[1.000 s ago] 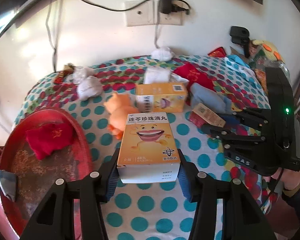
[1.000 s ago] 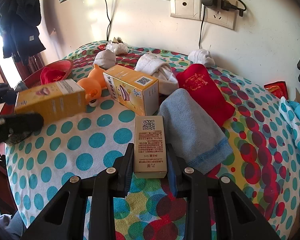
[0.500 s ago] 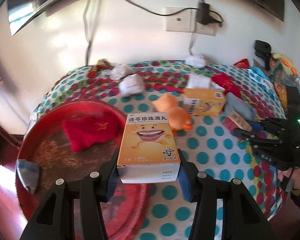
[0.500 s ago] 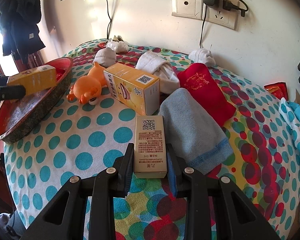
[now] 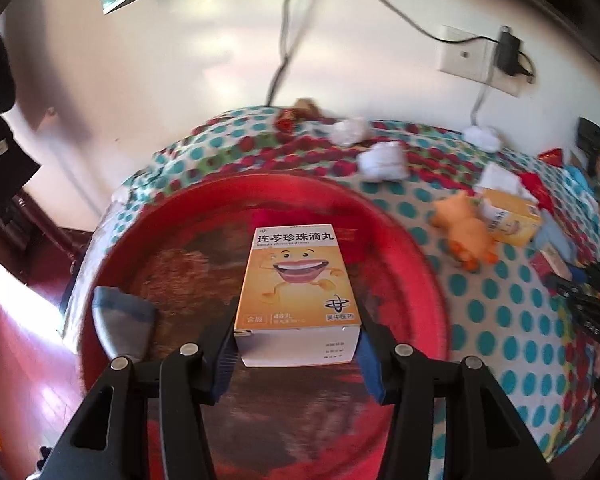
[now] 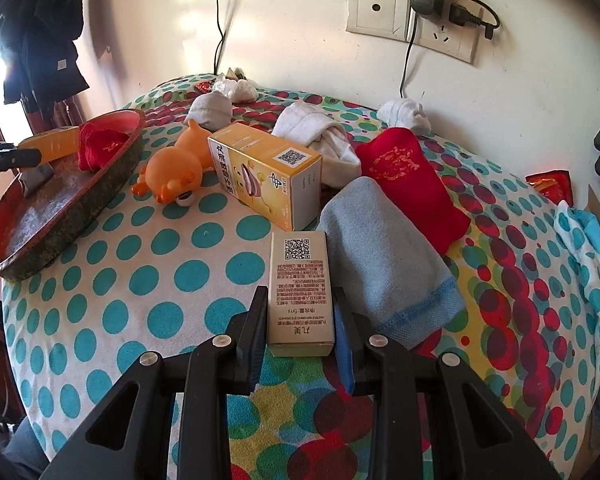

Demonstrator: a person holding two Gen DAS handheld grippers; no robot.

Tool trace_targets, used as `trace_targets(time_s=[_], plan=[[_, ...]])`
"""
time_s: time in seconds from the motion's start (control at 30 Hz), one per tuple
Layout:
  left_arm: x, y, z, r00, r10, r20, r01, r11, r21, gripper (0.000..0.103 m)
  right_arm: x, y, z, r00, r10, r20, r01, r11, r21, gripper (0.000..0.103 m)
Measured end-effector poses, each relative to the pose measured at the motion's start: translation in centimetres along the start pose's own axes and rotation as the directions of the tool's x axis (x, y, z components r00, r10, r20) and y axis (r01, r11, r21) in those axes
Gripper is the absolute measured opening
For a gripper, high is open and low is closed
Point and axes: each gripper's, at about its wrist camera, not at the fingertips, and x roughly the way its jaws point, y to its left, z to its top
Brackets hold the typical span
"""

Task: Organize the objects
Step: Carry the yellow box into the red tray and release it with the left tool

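- The left gripper [image 5: 298, 338] has its blue pads pressed on both sides of the orange box [image 5: 299, 280] with the smiling cartoon mouth, its jaws standing about half apart to take the box's width.
- That box hangs over the red tray [image 5: 412, 240], which spreads out beneath and beyond the left fingers.
- In the tray, left of the left gripper, lies a grey-blue folded cloth [image 5: 122, 320]; a red pouch [image 6: 102, 146] lies just beyond the held box, mostly hidden behind it in the left wrist view.
- The right gripper [image 6: 300, 326] is clamped nearly shut on the near end of a narrow gold box [image 6: 300, 280] with a QR code on top; whether this box rests on the dotted tablecloth [image 6: 160, 280] cannot be told.
- Just right of the gold box, touching it, a grey towel [image 6: 380, 260] with a blue hem lies flat.
- Straight ahead of the right gripper sits a second orange box [image 6: 266, 176] on its side.
- Left of that box lies an orange rubber toy [image 6: 176, 168], touching or nearly touching it.
- Beyond and to the right of the towel lies a second red pouch [image 6: 408, 176] with gold print; white rolled socks [image 6: 316, 132] sit behind the second orange box.
- Far left of the right gripper, the tray sits at the cloth's edge, with the left gripper and its box over it.
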Motion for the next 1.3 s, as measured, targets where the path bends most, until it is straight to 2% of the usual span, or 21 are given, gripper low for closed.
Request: trace_targets(time_s=[0.23, 0.67, 0.87, 1.0, 1.1, 1.3], plan=[[2.2, 4.6, 0.1, 0.998, 0.052, -0.031, -0.054, 0.996, -0.069, 0.052, 0.0, 0.3, 0.0, 1.0, -0.014, -0.007, 0.014, 1.0, -0.013, 0.028], [6.9, 11.1, 1.6, 0.988, 0.118, -0.102, -0.131, 0.982, -0.137, 0.052, 0.0, 0.4, 0.0, 1.0, -0.021, -0.007, 0.021, 1.0, -0.02, 0.028], [8.2, 12.0, 1.8, 0.986, 0.11, -0.122, -0.126, 0.983, -0.134, 0.053, 0.0, 0.4, 0.0, 1.0, -0.022, -0.007, 0.022, 1.0, -0.021, 0.028], [8.6, 11.7, 1.5, 0.981, 0.146, -0.131, -0.159, 0.982, -0.098, 0.053, 0.0, 0.4, 0.0, 1.0, -0.023, -0.007, 0.022, 1.0, -0.021, 0.028], [8.5, 11.6, 1.3, 0.98, 0.145, -0.133, -0.159, 0.982, -0.099, 0.053, 0.1, 0.4, 0.0, 1.0, -0.024, -0.008, 0.024, 0.999, -0.023, 0.028], [8.5, 11.9, 0.7, 0.981, 0.096, -0.168, -0.119, 0.984, -0.135, 0.054, 0.1, 0.5, 0.1, 0.999, -0.037, -0.012, 0.037, 0.999, -0.035, 0.028]])
